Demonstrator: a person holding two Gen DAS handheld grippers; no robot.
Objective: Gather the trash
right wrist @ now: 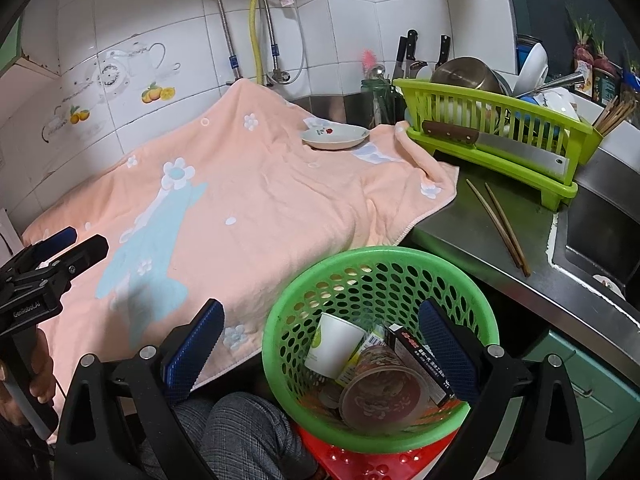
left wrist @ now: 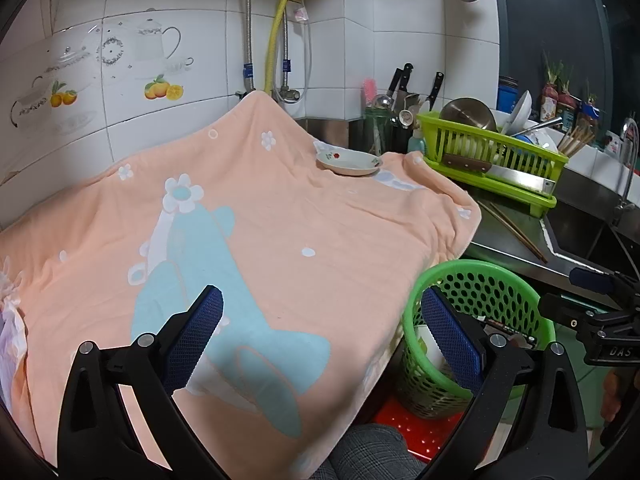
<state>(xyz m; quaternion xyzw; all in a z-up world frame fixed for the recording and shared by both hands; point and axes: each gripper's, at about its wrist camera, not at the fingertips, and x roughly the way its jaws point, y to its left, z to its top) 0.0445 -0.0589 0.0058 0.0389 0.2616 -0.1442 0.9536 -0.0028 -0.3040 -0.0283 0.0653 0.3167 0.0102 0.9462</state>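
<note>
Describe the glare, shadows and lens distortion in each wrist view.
Left wrist view: fisheye bends the tiled wall, corners vignette black, and glare streaks the cleaver. Right wrist view: same curvature and dark corners; soft shadow falls on the towel; basket stays sharp.

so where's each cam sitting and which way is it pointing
Left wrist: on the left gripper, above the peach towel, facing the tiled wall; its open fingers, a trouser knee and the right gripper show.
Right wrist: on the right gripper, above the green wastebasket, where a paper cup lies; the left gripper and hand show.
Shared: towel, wastebasket, saucer, dish rack, chopsticks.
</note>
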